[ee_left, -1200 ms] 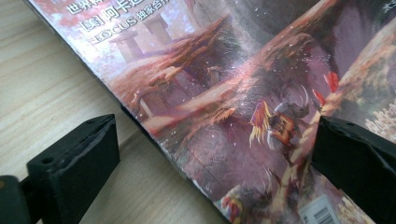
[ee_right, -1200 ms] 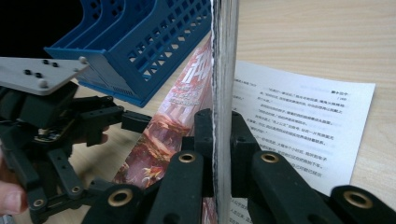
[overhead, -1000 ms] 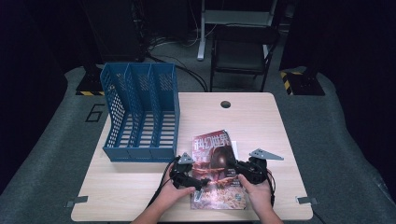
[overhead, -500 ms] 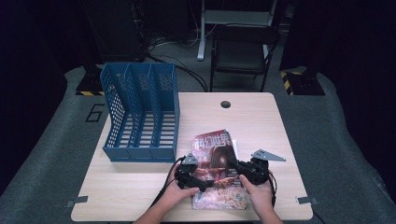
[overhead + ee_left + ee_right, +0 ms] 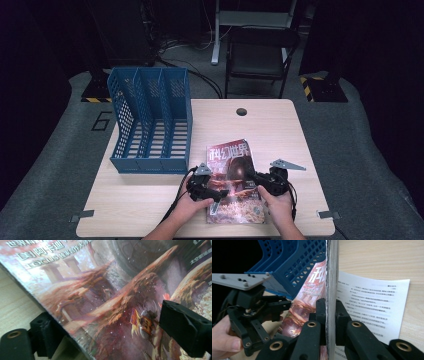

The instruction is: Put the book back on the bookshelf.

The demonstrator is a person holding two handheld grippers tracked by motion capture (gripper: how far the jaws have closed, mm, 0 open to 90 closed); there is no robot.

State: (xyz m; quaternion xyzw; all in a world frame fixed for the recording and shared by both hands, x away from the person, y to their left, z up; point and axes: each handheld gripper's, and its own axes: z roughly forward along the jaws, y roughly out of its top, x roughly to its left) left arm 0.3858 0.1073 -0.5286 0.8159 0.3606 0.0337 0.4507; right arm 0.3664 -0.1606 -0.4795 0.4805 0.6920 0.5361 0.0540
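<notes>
Jaws of the right gripper [image 5: 330, 315] are closed flat on the edge of a magazine [image 5: 231, 177], one pad on each side of its pages, as the right gripper view shows. Jaws of the left gripper [image 5: 107, 327] stand apart with the other edge of the magazine between them: one jaw is under the edge and the other is above the cover, and I cannot see the upper pad pressing on the paper. These jaws have just been closing a little.

On the cover, large white Chinese characters run across the top; in the high view they look like "科幻世界", but they are small there. In the left gripper view the word "FOCUS" can be read beside more Chinese text, too blurred for me to read. A white sheet [image 5: 374, 307] with printed black lines lies under the magazine; its text is too small to read.

The magazine lies near the front edge of the table [image 5: 150, 200], a little right of the middle, between both hands. A blue file organizer [image 5: 150, 125] with three compartments stands at the left side of the table, just beside the top left corner of the magazine
</notes>
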